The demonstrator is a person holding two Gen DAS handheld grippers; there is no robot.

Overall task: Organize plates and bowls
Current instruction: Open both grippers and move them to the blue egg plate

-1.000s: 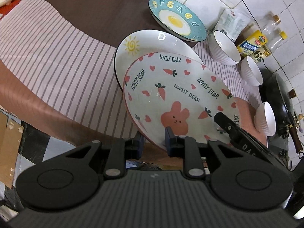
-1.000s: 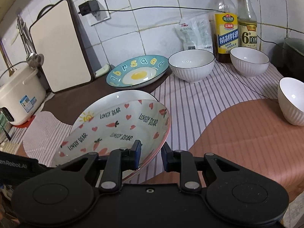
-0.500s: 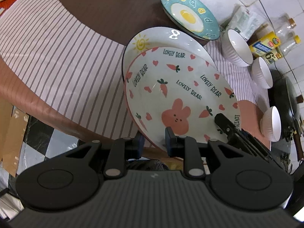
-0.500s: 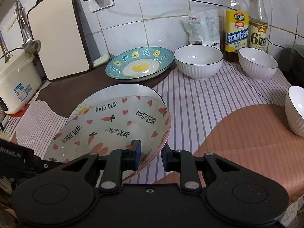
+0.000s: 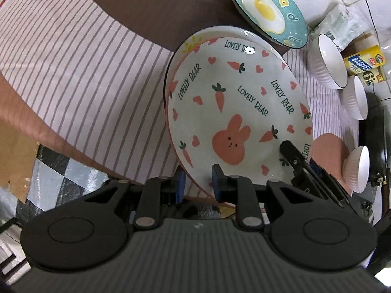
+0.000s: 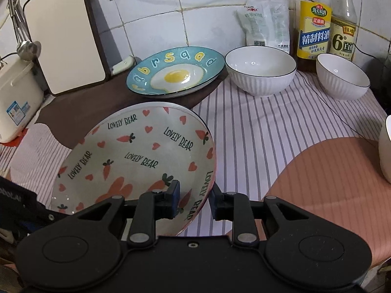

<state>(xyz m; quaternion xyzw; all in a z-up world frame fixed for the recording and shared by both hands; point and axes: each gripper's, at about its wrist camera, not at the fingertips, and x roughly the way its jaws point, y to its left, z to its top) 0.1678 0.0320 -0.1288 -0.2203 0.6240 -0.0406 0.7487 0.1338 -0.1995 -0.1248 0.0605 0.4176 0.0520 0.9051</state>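
Both grippers hold the "Lovely Bear" rabbit plate [image 5: 234, 102] by its rim, tilted above the counter. My left gripper [image 5: 197, 183] is shut on its near edge. My right gripper [image 6: 194, 199] is shut on its right edge [image 6: 136, 156]. Under it lies a white plate with a sun drawing [image 5: 195, 42], mostly covered. A blue fried-egg plate [image 6: 176, 72] sits behind. Three white ribbed bowls stand at the right: one large [image 6: 260, 69], one medium [image 6: 342, 78], one at the edge [image 6: 386, 151].
Two bottles [image 6: 314, 26] and a white pouch [image 6: 267, 26] stand by the tiled wall. A cutting board [image 6: 63, 36] and a white appliance [image 6: 17, 97] are at the left. A dark wok [image 5: 381, 131] is at the far right. The counter's front edge drops to the floor [image 5: 61, 171].
The rabbit plate has moved further back over the sun plate and now covers nearly all of it. Both grippers moved with it and kept their hold.
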